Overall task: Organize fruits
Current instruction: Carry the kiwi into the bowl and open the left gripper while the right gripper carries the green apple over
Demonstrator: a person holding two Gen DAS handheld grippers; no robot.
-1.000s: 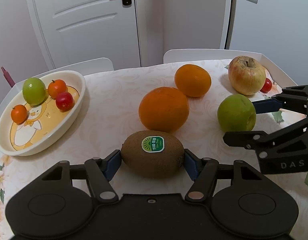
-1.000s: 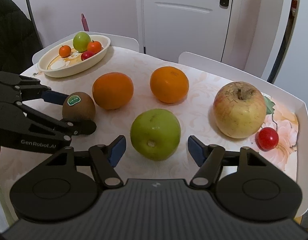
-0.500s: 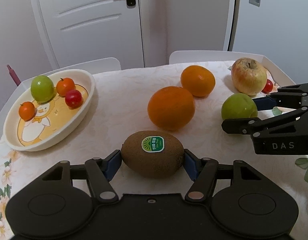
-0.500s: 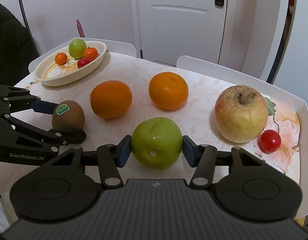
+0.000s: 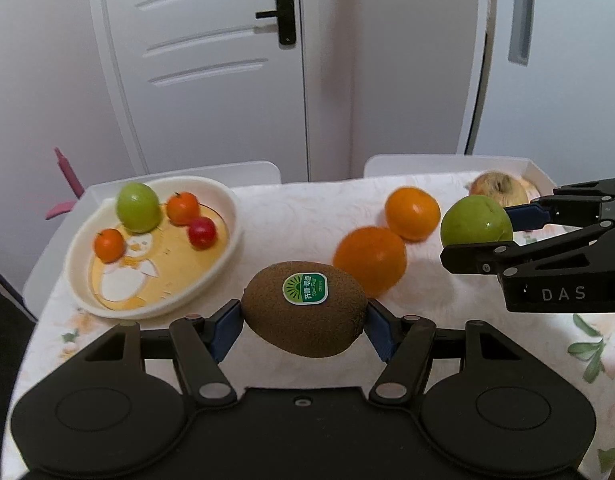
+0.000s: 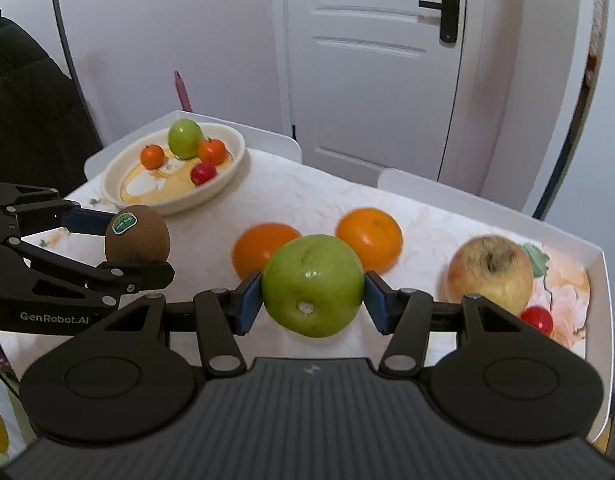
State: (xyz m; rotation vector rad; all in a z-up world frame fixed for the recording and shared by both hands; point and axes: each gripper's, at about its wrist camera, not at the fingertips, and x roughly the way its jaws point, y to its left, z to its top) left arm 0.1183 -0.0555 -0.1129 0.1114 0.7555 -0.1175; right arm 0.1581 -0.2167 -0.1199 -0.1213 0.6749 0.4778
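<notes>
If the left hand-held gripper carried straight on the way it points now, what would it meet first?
Probably the nearer orange, which sits just beyond the kiwi clamped in the left hand-held gripper, slightly right of its line. Depth is unclear; it might pass left of it onto bare tablecloth.

Readable markings
"DAS" on the right gripper (image 5: 487, 240); "GenRobot.AI" on the left gripper (image 6: 137, 240); kiwi (image 5: 304, 309) sticker (image 5: 305, 289) print too small.

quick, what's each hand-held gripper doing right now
Left hand-held gripper: shut on the kiwi, lifted off the table.
Right hand-held gripper: shut on the green apple, also lifted.
</notes>
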